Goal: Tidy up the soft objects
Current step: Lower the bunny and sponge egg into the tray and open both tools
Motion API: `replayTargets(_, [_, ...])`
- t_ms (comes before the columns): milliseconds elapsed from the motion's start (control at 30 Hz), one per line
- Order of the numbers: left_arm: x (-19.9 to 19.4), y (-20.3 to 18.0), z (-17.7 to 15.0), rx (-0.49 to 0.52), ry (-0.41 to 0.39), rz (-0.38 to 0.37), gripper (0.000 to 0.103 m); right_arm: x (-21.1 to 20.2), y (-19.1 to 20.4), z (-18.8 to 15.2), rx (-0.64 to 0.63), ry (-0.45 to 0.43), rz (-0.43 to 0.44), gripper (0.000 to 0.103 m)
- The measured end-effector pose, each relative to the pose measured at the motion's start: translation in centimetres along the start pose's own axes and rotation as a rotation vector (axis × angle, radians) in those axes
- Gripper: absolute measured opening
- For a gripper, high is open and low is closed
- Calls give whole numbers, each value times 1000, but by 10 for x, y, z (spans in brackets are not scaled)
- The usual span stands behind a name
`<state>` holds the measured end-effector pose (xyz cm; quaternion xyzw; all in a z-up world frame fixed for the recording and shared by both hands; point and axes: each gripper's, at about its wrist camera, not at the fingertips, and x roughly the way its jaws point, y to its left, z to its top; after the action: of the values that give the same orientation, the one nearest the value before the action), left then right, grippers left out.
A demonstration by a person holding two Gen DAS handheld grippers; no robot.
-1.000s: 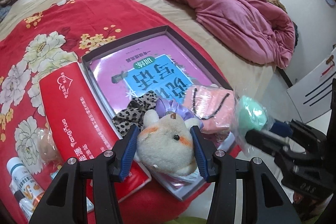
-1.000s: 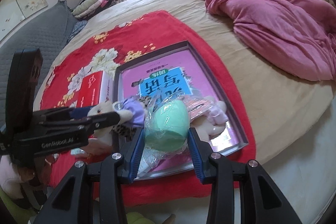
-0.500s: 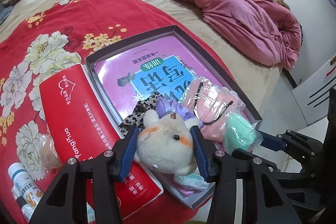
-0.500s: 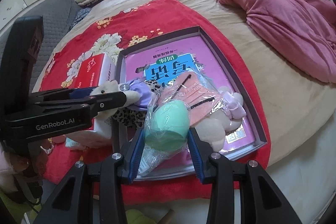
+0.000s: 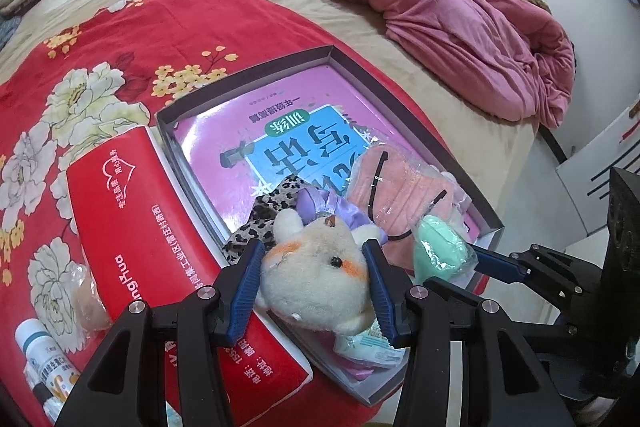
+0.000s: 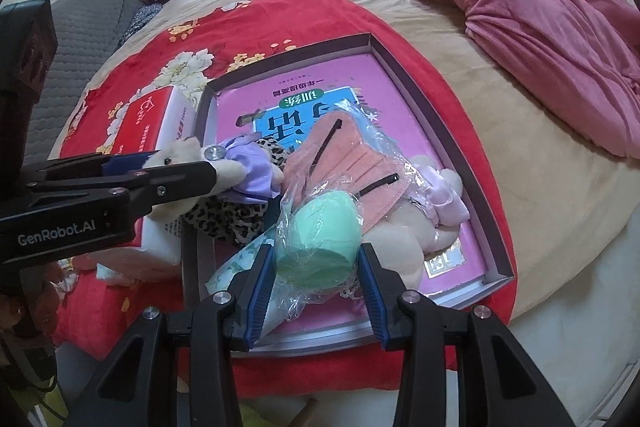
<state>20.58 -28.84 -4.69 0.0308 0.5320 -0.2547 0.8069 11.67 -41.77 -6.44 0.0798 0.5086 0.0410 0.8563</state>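
Plush toy (image 5: pixel 316 279) clamped in left hand-held gripper (image 5: pixel 316 293) over box (image 5: pixel 424 131)

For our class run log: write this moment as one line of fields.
left gripper: shut on plush hamster | right gripper: shut on bagged green sponge | both over box tray

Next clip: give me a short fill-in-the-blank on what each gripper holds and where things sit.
1. The left gripper is shut on a cream plush toy that wears a ____ dress.
2. The right gripper is shut on a ____ sponge wrapped in clear plastic.
3. The pink masks lie inside the grey box, on top of a ____.
4. The red tissue pack lies ____ the box.

Missing words: purple; green; book; outside
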Motion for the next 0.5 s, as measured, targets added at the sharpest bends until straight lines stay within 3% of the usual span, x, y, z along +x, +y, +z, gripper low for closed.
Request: replayTargets(500, [2, -3, 1, 8, 10, -4, 52, 1, 1, 2, 1, 7, 15, 43])
